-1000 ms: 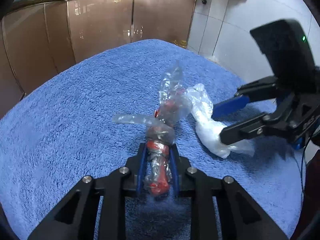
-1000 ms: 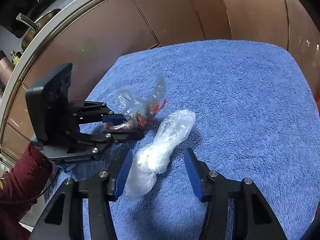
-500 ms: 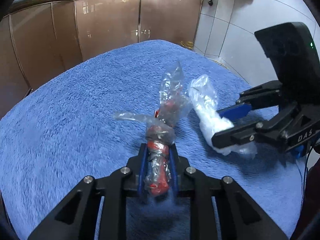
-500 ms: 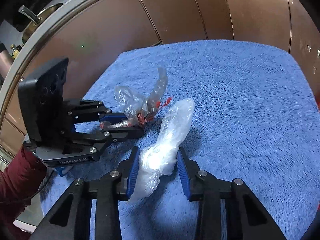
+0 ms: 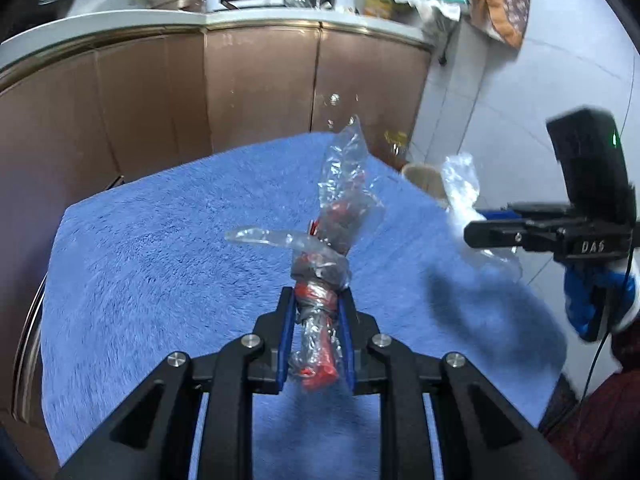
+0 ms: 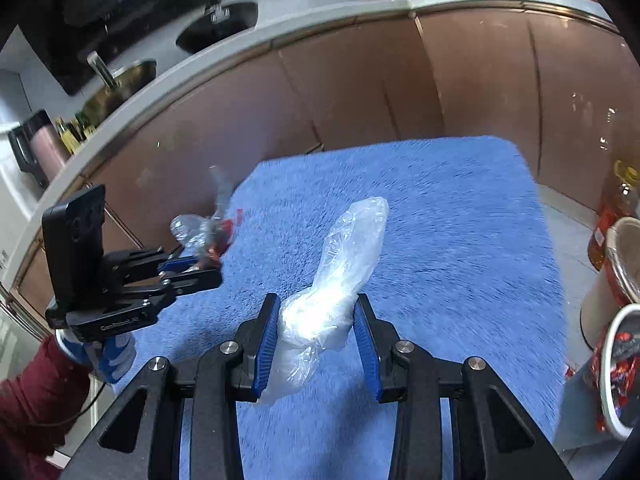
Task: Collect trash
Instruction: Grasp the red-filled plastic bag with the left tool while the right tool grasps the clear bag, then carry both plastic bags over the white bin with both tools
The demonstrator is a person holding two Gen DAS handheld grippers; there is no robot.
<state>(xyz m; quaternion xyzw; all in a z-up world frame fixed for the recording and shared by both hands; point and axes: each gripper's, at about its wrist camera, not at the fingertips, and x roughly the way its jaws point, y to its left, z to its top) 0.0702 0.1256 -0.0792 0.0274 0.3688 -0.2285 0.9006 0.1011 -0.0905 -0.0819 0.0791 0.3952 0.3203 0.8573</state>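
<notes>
A crumpled clear wrapper with red bits inside point(image 5: 320, 300) sticks up from my left gripper point(image 5: 316, 308), which is shut on it and held above the blue towel point(image 5: 160, 260). In the right wrist view the same left gripper point(image 6: 200, 270) hangs at the left with the wrapper point(image 6: 208, 232) in its tips. My right gripper point(image 6: 316, 320) is shut on a twisted white plastic bag point(image 6: 336, 276), lifted off the towel point(image 6: 460, 240). From the left wrist view that right gripper point(image 5: 480, 226) shows side-on at the right, the white bag point(image 5: 460, 184) poking up from it.
Brown cabinet fronts point(image 5: 260, 88) under a pale counter point(image 5: 240, 18) stand beyond the towel. Paper cups point(image 6: 616, 280) and a bottle point(image 6: 612, 208) stand off the towel's right edge. A dark red sleeve point(image 6: 32, 400) holds the left gripper. Grey floor tiles point(image 5: 500, 100) lie to the right.
The right jaws closed on the white bag, and both grippers rose off the towel with their trash. The counter and floor came into view.
</notes>
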